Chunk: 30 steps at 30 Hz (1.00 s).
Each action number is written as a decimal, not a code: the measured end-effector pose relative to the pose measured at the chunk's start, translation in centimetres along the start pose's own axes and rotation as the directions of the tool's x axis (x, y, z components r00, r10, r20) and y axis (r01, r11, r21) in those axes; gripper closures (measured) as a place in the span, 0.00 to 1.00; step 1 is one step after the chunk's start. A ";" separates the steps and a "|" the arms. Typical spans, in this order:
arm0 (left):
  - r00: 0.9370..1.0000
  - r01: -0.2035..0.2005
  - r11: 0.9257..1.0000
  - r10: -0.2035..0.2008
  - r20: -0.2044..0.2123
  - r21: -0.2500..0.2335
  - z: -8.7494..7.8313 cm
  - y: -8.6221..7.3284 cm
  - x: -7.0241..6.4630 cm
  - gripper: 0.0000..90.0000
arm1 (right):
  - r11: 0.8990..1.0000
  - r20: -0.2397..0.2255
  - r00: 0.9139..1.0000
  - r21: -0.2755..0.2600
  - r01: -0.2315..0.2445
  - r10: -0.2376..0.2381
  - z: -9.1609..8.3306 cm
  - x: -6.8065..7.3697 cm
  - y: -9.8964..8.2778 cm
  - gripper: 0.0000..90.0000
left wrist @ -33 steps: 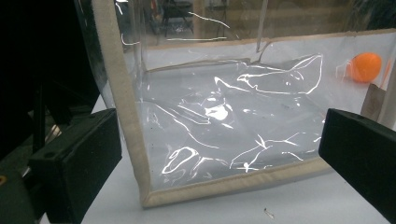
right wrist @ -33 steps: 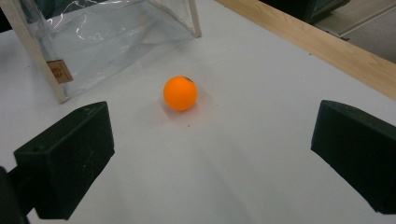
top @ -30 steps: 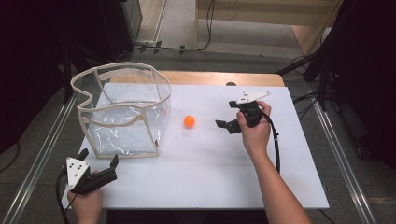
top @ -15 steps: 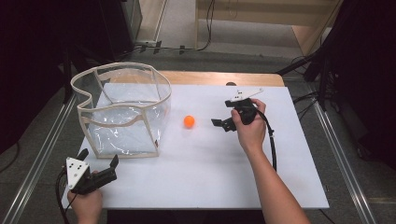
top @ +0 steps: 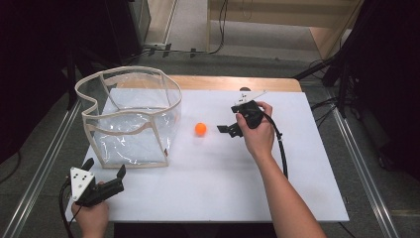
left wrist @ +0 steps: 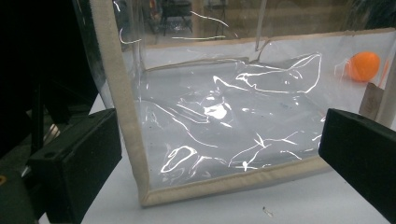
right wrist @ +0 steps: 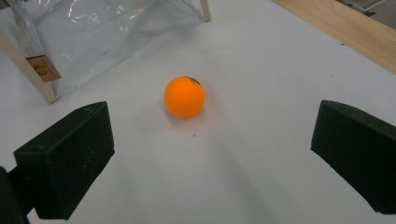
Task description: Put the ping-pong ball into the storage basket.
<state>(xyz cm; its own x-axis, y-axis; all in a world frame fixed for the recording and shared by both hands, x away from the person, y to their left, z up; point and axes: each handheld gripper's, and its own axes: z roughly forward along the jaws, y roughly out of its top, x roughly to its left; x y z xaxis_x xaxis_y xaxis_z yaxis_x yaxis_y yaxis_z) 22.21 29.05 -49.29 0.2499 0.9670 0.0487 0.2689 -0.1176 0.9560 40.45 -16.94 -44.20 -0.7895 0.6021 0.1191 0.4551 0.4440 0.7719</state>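
An orange ball [top: 200, 129] lies on the white tabletop [top: 218, 188], just right of a clear plastic bag with beige trim [top: 130, 116] that stands upright with its top open. My right gripper [top: 226, 130] is open, a short way right of the ball and pointing at it. In the right gripper view the ball [right wrist: 185, 96] sits ahead, between the spread jaws of the right gripper [right wrist: 210, 154]. My left gripper [top: 105, 167] is open at the table's front left, facing the bag's lower corner [left wrist: 144, 193]. Through the bag, the ball [left wrist: 364, 66] shows at the far right.
A wooden strip [top: 233, 83] runs along the table's far edge. Metal rails [top: 42, 168] flank both sides of the table. A small brown label [right wrist: 43, 69] hangs on the bag's corner seam. Open white surface lies in front of the ball and the bag.
My right gripper has moved left, closer to the orange ball, with its jaws still open. The left gripper, the ball and the bag have stayed put.
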 end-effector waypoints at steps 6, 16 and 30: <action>1.000 0.002 1.000 -0.002 0.000 -0.001 0.0 0.0 0.0 0.00 | 1.000 -0.007 1.000 0.022 0.002 -0.002 0.3 0.1 0.7 0.00; 1.000 0.011 1.000 -0.011 0.007 -0.003 -0.1 0.0 0.1 0.00 | 0.996 -0.013 1.000 0.081 0.027 -0.026 1.4 0.3 2.4 0.00; 1.000 0.015 1.000 -0.015 0.003 -0.005 0.0 0.0 0.2 0.00 | 0.988 -0.039 0.997 0.137 0.076 -0.071 3.8 0.8 3.5 0.00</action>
<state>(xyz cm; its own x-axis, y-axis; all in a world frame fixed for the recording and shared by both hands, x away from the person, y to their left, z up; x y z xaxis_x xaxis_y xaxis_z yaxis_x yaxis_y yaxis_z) 22.21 29.25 -49.28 0.2489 0.9679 0.0337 0.2676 -0.1022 0.9581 42.95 -12.36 -43.75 -0.8351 0.5429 0.0884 0.4464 0.5752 0.6855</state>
